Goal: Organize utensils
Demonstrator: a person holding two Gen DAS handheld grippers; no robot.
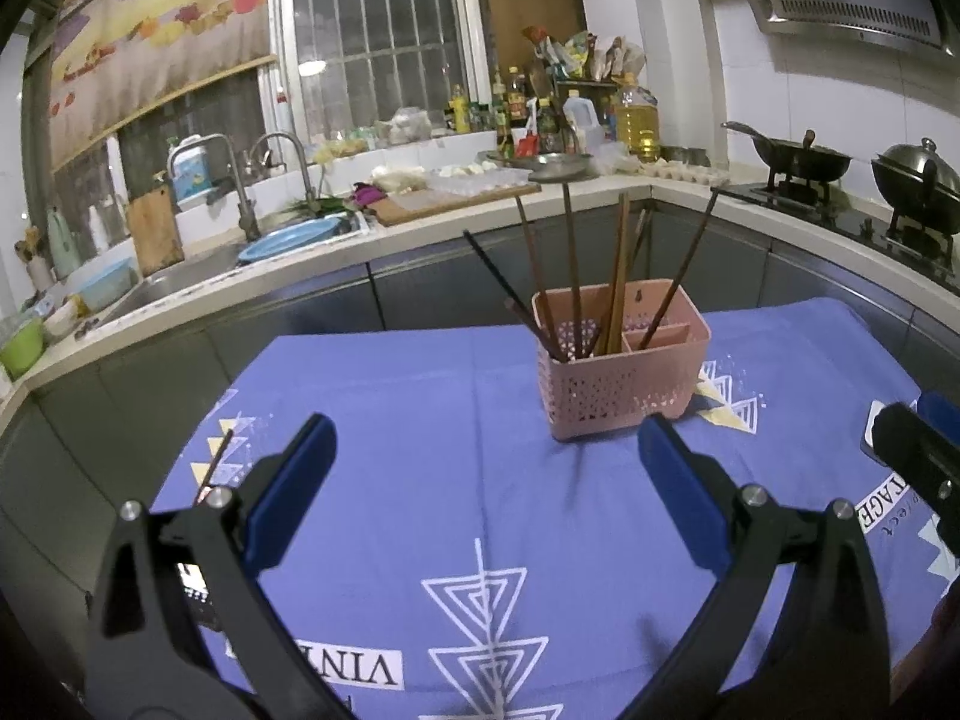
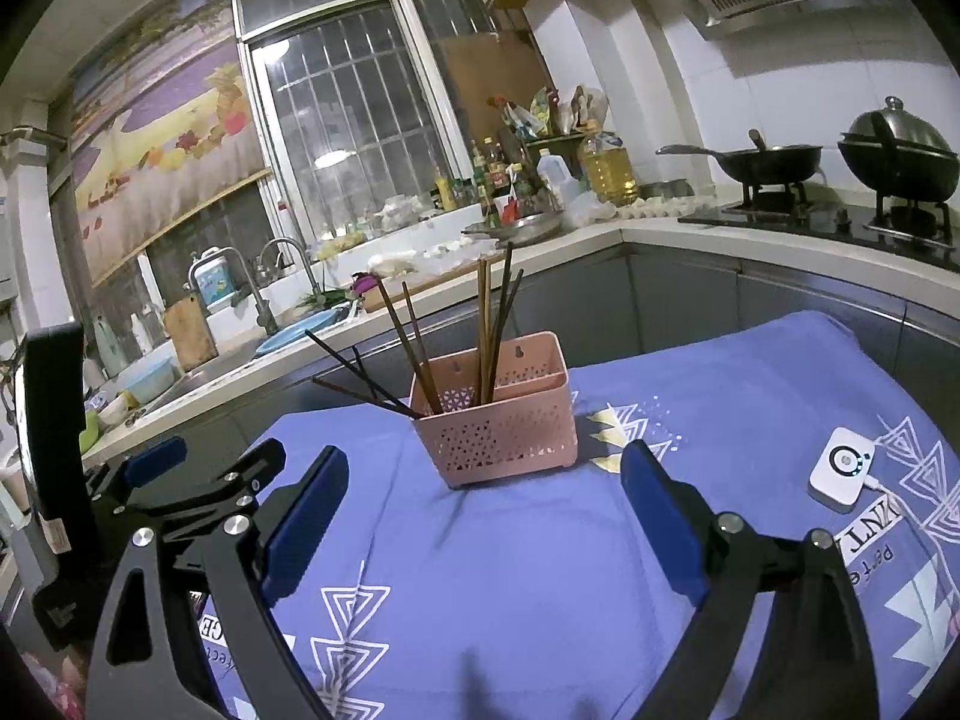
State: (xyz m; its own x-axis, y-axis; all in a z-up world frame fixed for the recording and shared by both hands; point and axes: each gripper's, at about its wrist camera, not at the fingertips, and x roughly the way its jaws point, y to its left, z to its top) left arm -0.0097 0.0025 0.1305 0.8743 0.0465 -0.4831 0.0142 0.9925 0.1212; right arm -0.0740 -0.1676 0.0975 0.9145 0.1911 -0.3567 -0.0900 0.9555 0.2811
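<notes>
A pink perforated utensil basket stands on the blue cloth, also in the right wrist view. Several dark and wooden chopsticks stand in it, leaning outward. One loose chopstick lies on the cloth at the left, beside my left gripper's left finger. My left gripper is open and empty, a short way in front of the basket. My right gripper is open and empty, just before the basket. The left gripper shows at the left of the right wrist view.
The table has a blue patterned cloth. A small white device with a cable lies at the right. Behind the table runs a counter with a sink, bottles and a stove with woks.
</notes>
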